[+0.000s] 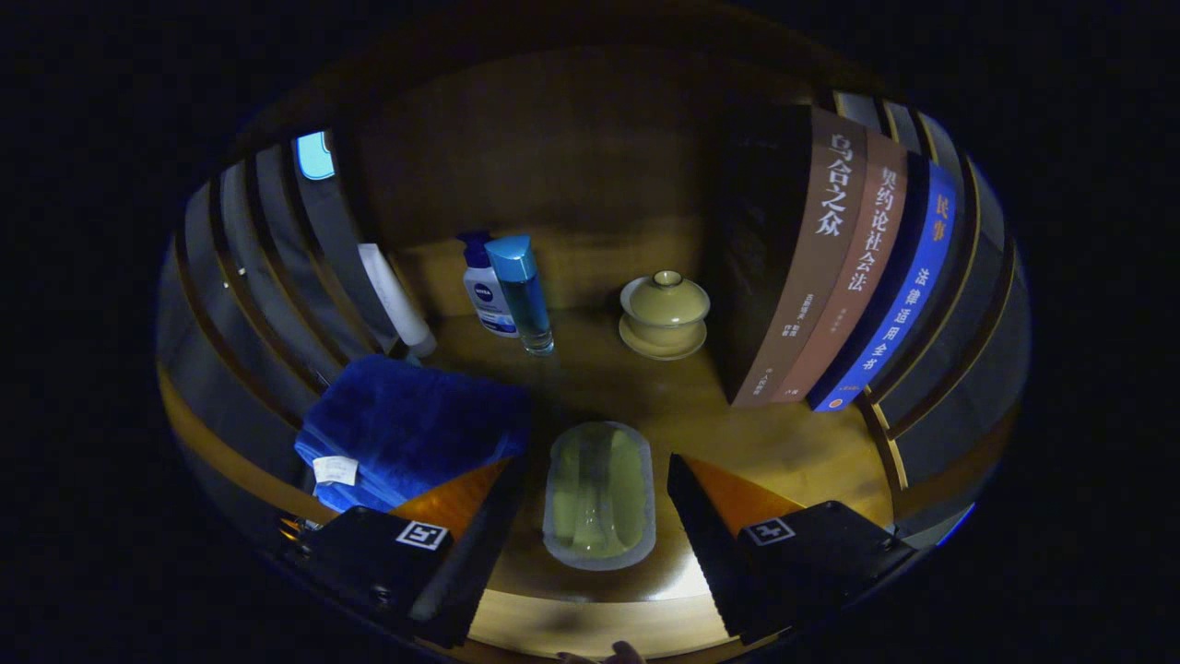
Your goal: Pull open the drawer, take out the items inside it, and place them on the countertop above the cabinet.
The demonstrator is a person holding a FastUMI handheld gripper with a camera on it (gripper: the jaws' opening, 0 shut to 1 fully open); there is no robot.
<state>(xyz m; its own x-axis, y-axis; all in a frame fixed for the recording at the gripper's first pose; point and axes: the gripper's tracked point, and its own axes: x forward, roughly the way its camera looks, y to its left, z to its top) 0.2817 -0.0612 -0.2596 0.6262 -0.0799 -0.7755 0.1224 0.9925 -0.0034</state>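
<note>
Spread wide, the tool straddles a translucent oblong container on the smooth wooden countertop, untouched.

blue towel, yellow-green pouch, cream lidded cup

My tool stands spread; its left finger hides a corner of the blue towel. The blue bottle screens part of the white bottle. The tabletop's dim back recess stays unreadable.

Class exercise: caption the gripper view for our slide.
Open gripper straddles a translucent oval container on the wooden countertop.
</note>
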